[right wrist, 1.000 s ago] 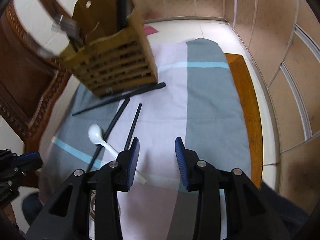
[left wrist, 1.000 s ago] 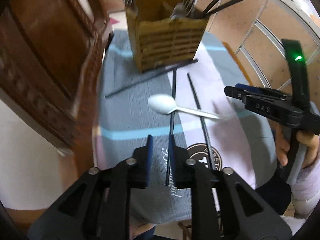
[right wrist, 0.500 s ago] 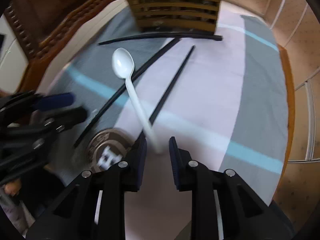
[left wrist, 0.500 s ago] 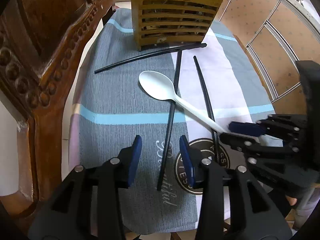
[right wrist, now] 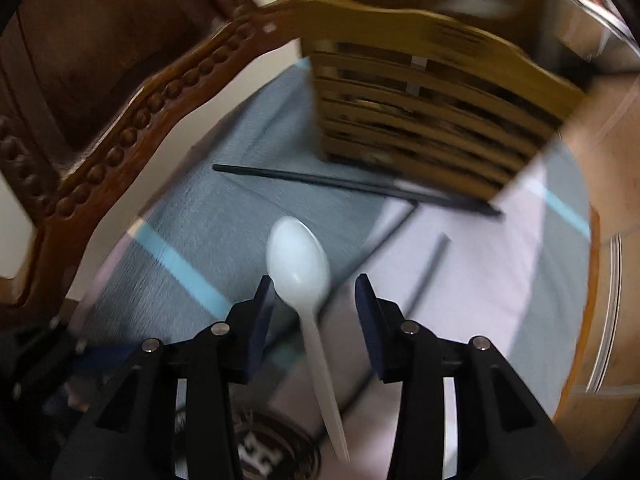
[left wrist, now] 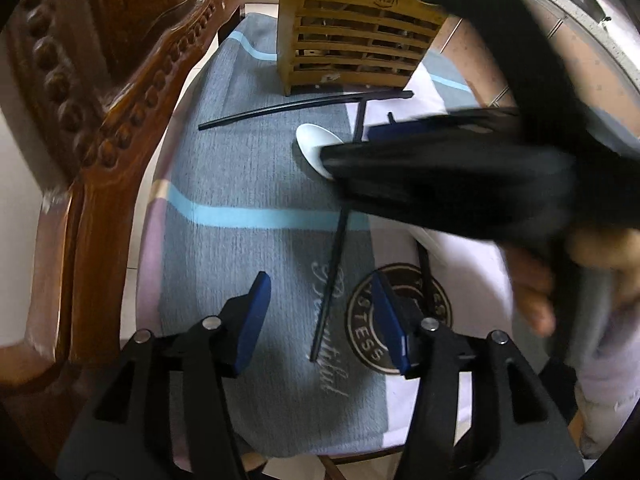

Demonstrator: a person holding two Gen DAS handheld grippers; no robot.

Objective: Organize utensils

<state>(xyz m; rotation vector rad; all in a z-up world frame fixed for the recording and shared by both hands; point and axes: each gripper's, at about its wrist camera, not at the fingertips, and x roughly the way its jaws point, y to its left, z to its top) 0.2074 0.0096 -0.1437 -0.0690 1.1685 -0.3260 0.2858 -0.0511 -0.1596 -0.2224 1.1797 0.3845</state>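
A white plastic spoon [right wrist: 298, 264] lies on the striped cloth [right wrist: 208, 216], its neck between the jaws of my right gripper [right wrist: 316, 308]. Those jaws are opening and neither pad touches the spoon. In the left wrist view the right gripper [left wrist: 440, 168] is a blurred black bar covering most of the spoon [left wrist: 312, 146]. My left gripper [left wrist: 322, 316] hangs over the near end of a black chopstick [left wrist: 336, 264]; its jaws are opening too, with gaps on both sides. Two more chopsticks [left wrist: 304, 106] [right wrist: 428, 276] lie before the wooden utensil holder [left wrist: 352, 48].
A carved dark wooden chair frame [left wrist: 100, 128] runs along the left edge of the cloth. The slatted holder [right wrist: 420, 120] stands at the far end. A round logo [left wrist: 400, 316] is printed on the cloth near me. A hand [left wrist: 532, 296] grips the right tool.
The right gripper swept leftwards over the spoon, and its jaws narrowed then widened. The left jaws spread steadily wider and sank slightly over the chopstick.
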